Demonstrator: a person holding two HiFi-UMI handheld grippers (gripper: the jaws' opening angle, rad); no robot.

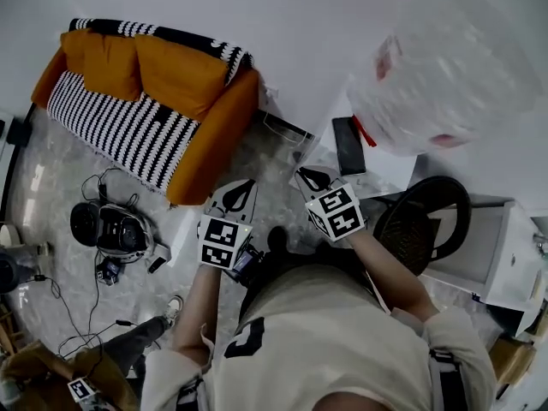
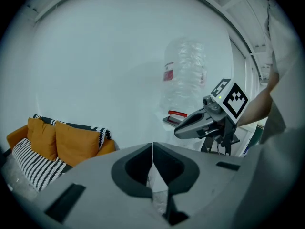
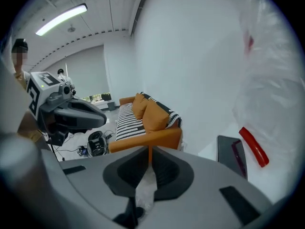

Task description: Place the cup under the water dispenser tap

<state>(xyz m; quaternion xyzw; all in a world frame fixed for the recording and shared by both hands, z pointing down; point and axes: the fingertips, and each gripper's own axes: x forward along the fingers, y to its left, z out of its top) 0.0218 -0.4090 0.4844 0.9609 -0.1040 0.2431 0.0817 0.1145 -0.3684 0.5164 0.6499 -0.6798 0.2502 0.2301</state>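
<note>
No cup shows in any view. The water dispenser's big clear bottle [image 1: 445, 67] stands at the upper right on a white top [image 1: 390, 168], and it shows again as the bottle [image 2: 186, 75] in the left gripper view. A red handle [image 3: 253, 147] sits at its foot. My left gripper [image 1: 250, 182] and right gripper [image 1: 301, 171] hang side by side in front of me, left of the dispenser, in the air above the floor. The left gripper [image 2: 152, 144] has its tips together and holds nothing. On the right gripper [image 3: 149, 149] the jaws likewise meet on nothing.
A dark flat slab like a phone [image 1: 348, 144] lies on the dispenser's top. An orange sofa [image 1: 145, 101] with a striped cover stands along the wall at left. On the floor sits a black device [image 1: 111, 229] with cables. A black chair [image 1: 424, 221] and white cabinet [image 1: 497, 255] are at right.
</note>
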